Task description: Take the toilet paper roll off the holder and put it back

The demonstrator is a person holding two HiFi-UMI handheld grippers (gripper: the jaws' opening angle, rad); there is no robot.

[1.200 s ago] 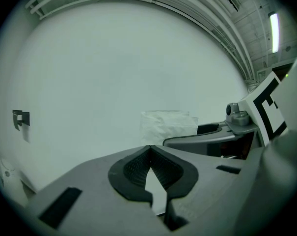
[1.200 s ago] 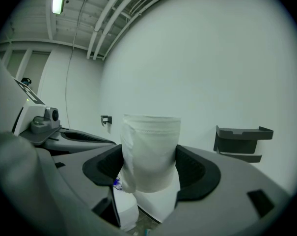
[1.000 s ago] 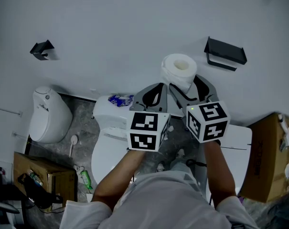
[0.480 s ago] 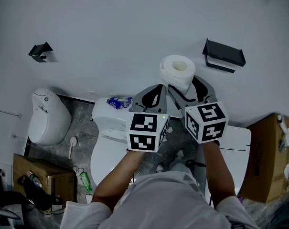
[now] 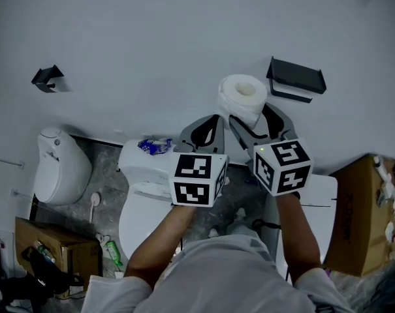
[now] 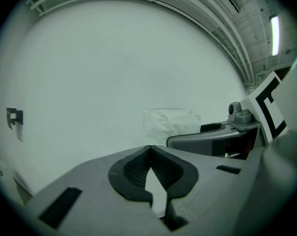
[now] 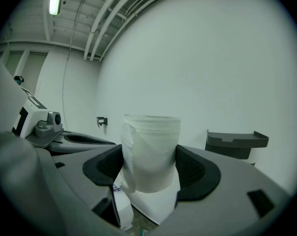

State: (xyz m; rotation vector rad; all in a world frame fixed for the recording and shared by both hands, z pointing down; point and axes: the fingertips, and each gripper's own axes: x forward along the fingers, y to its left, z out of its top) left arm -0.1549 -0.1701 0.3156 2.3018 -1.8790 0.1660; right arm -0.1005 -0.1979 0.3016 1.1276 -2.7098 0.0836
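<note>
A white toilet paper roll stands upright between the jaws of my right gripper, which is shut on it. In the right gripper view the pads press both sides of the roll, and a loose sheet hangs from its left side. The black wall holder is just right of the roll and bare; in the right gripper view the holder shows to the right. My left gripper hovers beside the right one, shut with nothing in it, its tips meeting. The roll shows beyond it.
A white toilet with a blue packet on its tank stands below the hands. Further left are a white fixture and a small black wall hook. Cardboard boxes stand at the right and lower left.
Both grippers have moved a little, and the roll now stands closer to the black holder. The jaws have not changed.
</note>
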